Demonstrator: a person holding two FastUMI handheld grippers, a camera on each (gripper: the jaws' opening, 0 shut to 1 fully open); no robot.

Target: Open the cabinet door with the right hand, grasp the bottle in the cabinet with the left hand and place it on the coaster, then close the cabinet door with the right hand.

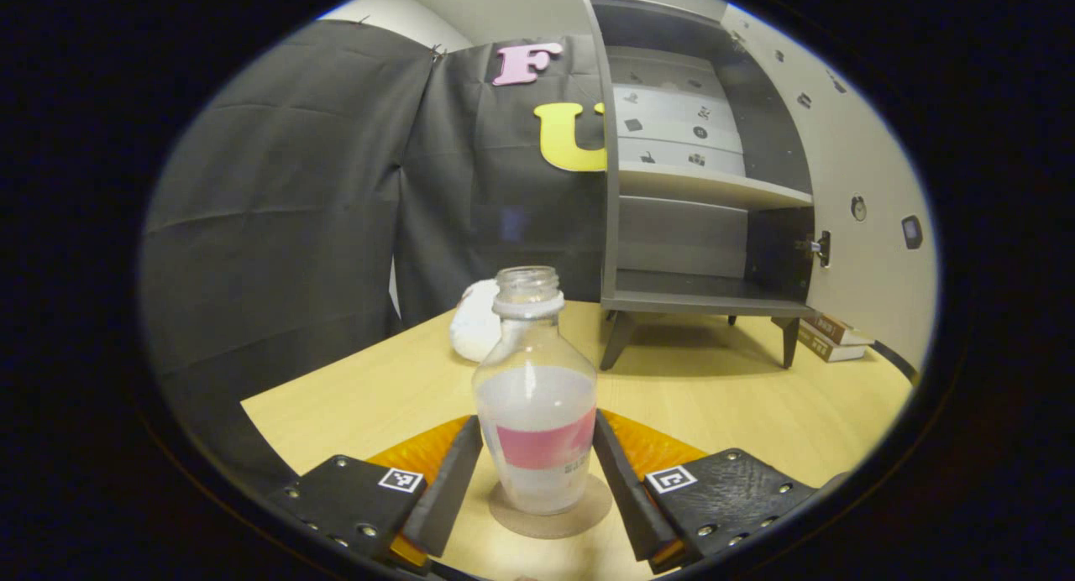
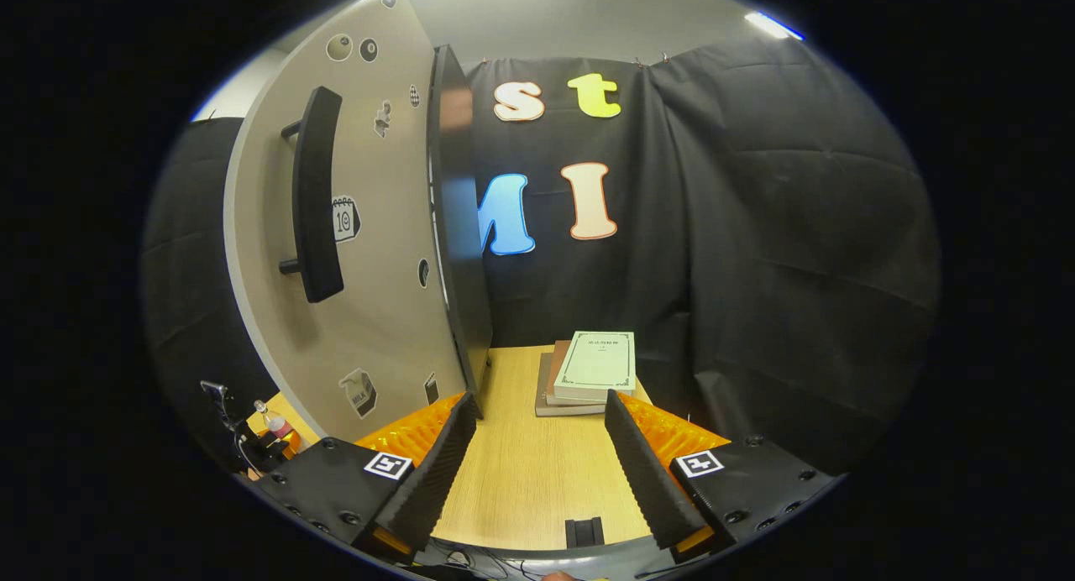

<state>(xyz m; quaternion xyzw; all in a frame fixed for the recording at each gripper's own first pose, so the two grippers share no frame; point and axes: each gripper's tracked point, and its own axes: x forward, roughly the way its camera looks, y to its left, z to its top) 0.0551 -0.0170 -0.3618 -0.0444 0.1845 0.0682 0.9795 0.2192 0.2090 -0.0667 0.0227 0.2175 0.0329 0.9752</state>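
wooden table (image 1: 722, 396), open cabinet (image 1: 697, 186), black booth wall (image 1: 294, 203)

Light wood table (image 1: 739, 396) carries a round coaster (image 1: 550, 514) with the bottle (image 1: 537, 396) upright on it, a grey cabinet (image 1: 697, 195) on short legs, and a stack of books (image 2: 588, 371) beside it. White rounded object (image 1: 474, 321) behind the bottle, possibly a soft toy.
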